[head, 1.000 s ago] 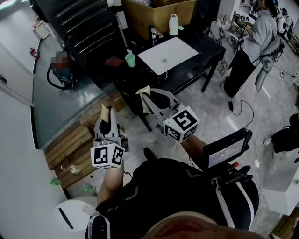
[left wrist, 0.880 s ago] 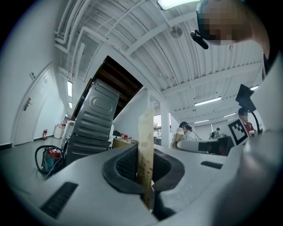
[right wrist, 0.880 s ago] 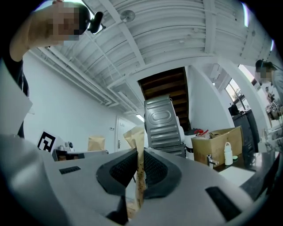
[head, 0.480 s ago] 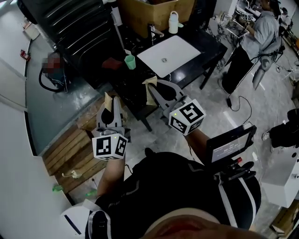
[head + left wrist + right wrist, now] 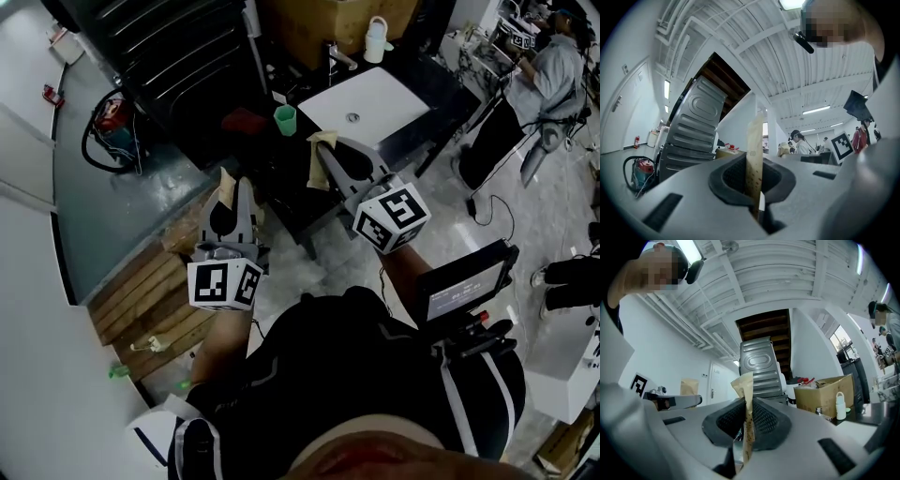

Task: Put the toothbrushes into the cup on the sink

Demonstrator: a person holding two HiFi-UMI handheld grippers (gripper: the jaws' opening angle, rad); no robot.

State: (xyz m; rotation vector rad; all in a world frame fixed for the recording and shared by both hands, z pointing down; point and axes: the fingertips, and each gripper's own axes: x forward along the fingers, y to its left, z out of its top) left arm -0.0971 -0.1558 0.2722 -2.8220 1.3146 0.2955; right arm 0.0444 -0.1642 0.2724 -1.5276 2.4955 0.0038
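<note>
Tan paper-sleeved toothbrushes (image 5: 753, 154) sit pinched, one in the left gripper (image 5: 230, 192), one in the right gripper (image 5: 326, 155), both well short of the green cup (image 5: 284, 119) beside the sink (image 5: 384, 94), so neither is in yet.

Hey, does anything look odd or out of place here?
Nothing's spilled or broken. One oddity: the left gripper and right gripper each pinch a tan paper packet, so no bare toothbrush shows.
</note>
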